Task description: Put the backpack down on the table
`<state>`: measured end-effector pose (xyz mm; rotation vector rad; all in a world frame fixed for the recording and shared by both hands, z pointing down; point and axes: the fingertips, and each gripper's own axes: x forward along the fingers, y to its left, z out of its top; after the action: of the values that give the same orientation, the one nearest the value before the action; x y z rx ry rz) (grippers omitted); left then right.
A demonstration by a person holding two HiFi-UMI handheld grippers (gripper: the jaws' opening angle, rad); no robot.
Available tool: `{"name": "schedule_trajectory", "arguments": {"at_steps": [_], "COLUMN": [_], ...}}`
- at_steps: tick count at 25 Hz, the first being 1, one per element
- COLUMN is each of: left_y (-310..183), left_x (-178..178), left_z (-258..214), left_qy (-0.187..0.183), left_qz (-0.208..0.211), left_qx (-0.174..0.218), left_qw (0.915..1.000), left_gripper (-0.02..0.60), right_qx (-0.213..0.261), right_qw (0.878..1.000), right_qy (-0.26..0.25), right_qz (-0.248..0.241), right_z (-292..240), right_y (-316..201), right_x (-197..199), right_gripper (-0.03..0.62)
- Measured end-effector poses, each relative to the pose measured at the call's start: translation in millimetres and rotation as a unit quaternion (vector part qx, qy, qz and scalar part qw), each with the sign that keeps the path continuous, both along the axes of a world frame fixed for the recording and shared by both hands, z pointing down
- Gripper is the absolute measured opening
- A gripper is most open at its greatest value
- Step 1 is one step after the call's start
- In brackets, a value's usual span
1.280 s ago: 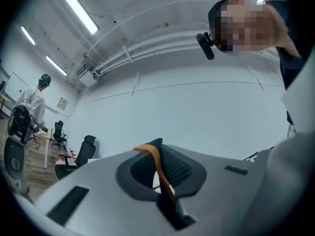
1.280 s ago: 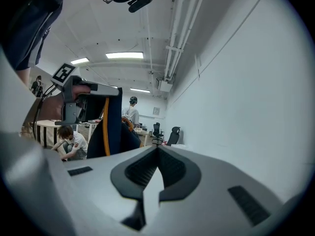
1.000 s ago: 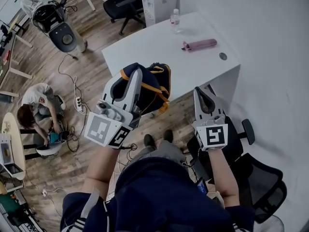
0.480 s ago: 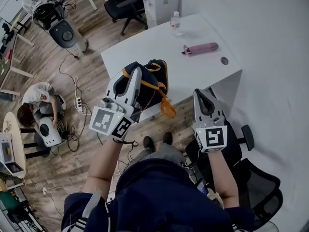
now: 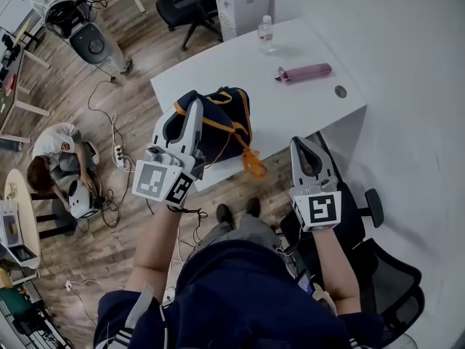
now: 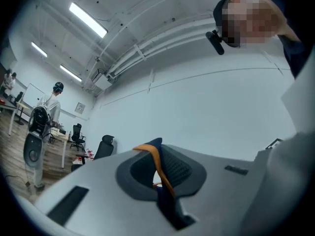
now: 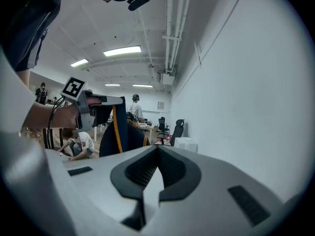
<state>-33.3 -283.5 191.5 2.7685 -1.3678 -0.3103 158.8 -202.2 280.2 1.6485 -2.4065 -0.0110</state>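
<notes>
A dark navy backpack (image 5: 224, 126) with orange trim hangs over the near left part of the white table (image 5: 247, 71); whether its bottom touches the top I cannot tell. My left gripper (image 5: 195, 111) is shut on its orange-edged strap (image 6: 157, 167), which runs between the closed jaws of the left gripper (image 6: 156, 147). An orange strap end (image 5: 254, 164) dangles below the table's front edge. My right gripper (image 5: 302, 145) is in front of the table's near right side, apart from the bag. The right gripper (image 7: 157, 149) is shut with nothing in it, and its view shows the backpack (image 7: 115, 132) at left.
On the table lie a pink cylindrical case (image 5: 305, 72), a water bottle (image 5: 266, 33) and a round cable grommet (image 5: 339, 91). A black office chair (image 5: 385, 267) stands at my right. A person (image 5: 54, 158) crouches on the wooden floor at left among cables (image 5: 116, 155).
My left gripper has carried the backpack a little left, further over the table, and lower. The orange strap end swung out below the edge. The right gripper has barely shifted.
</notes>
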Motion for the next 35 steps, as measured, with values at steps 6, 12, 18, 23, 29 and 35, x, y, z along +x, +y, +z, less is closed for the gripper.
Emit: {"name": "schedule_trajectory", "arguments": {"at_steps": [6, 12, 18, 23, 29, 35], "left_y": [-18.9, -45.9, -73.9, -100.3, -123.9, -151.2], "left_x": [-14.9, -23.4, -28.8, -35.5, -46.1, -59.5], "left_z": [10.7, 23.7, 32.4, 45.9, 65.5, 86.0], "left_qy": [-0.025, -0.06, -0.083, -0.092, -0.101, -0.114], "left_qz": [-0.014, -0.013, -0.01, -0.012, -0.024, -0.041], "left_qx": [-0.001, 0.001, -0.007, -0.031, -0.048, -0.052], "left_qw": [0.9996, 0.9981, 0.9965, 0.9952, 0.9934, 0.9913], "left_gripper": [0.015, 0.015, 0.015, 0.015, 0.015, 0.015], "right_qx": [-0.003, -0.006, -0.008, -0.005, -0.01, 0.01], "right_qw": [1.0, 1.0, 0.999, 0.999, 0.999, 0.998], "right_qy": [0.004, 0.003, 0.002, -0.001, 0.0, -0.017], "right_qz": [-0.012, -0.026, -0.038, -0.043, -0.047, -0.067], "right_z": [3.4, 5.2, 5.7, 6.9, 11.6, 4.4], "right_y": [-8.4, -20.7, -31.7, -38.8, -46.7, -63.5], "right_x": [-10.4, -28.7, -45.1, -51.5, -57.1, -78.3], "right_gripper": [-0.002, -0.002, -0.002, -0.002, -0.002, -0.002]}}
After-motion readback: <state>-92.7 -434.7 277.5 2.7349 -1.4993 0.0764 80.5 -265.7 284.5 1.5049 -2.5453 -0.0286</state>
